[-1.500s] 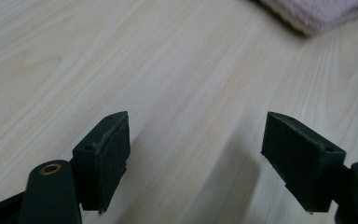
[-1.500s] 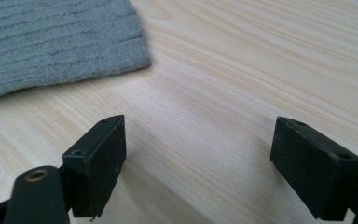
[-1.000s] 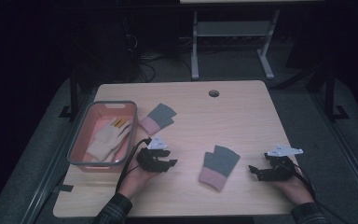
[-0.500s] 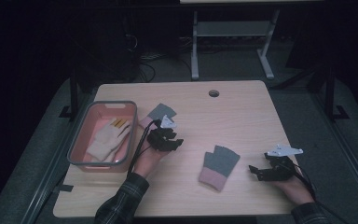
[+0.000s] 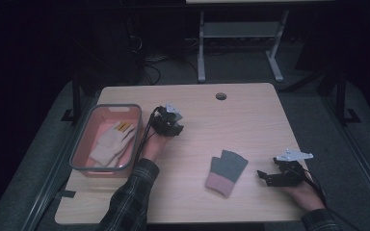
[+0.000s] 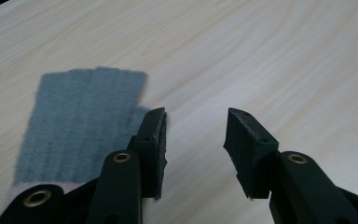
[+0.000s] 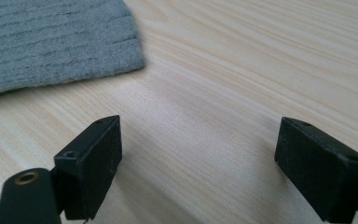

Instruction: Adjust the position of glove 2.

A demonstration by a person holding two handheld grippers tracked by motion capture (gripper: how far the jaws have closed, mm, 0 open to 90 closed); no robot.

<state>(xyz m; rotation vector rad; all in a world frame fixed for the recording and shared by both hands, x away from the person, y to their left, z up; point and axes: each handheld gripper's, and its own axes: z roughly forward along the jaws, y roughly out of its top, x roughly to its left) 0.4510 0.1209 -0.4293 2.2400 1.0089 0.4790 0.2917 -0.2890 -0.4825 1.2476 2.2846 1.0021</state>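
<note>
Table (image 5: 250, 120) is seen as a light wood top with a round grommet hole (image 5: 220, 96) near its far edge; the near edge is cut off at the bottom of the high view, and the surroundings are too dark to resolve beyond a metal frame (image 5: 236, 33) behind.

Bin (image 5: 107, 137), pink with a grey rim, is set at the table's left side. A cream glove (image 5: 110, 143) is laid inside it; yellowish markings are seen near its fingers, too small to identify.

Grey glove (image 5: 226, 172) with a pink cuff is laid flat on the wood toward the near right, fingers pointing away from the person. In the right gripper view only one grey corner of it (image 7: 56, 42) is caught, cut off by the top and left edges.

Second grey glove (image 6: 81, 130) is picked up in the left gripper view, flat on the wood, pink cuff just visible at the bottom left corner. In the high view it is hidden under the left gripper and hand.

Left gripper (image 5: 169, 126) is held just right of the bin. Its jaws are spread apart with nothing between them; in the left gripper view (image 6: 195, 140) the left jaw is placed over the glove's edge, contact not resolvable.

Right gripper (image 5: 266, 177) is parked near the table's right edge, just beside the first grey glove, apart from it. Its jaws (image 7: 198, 172) are spread wide over bare wood, nothing held. Right hand (image 5: 301, 195) is partly cut off at the bottom.
</note>
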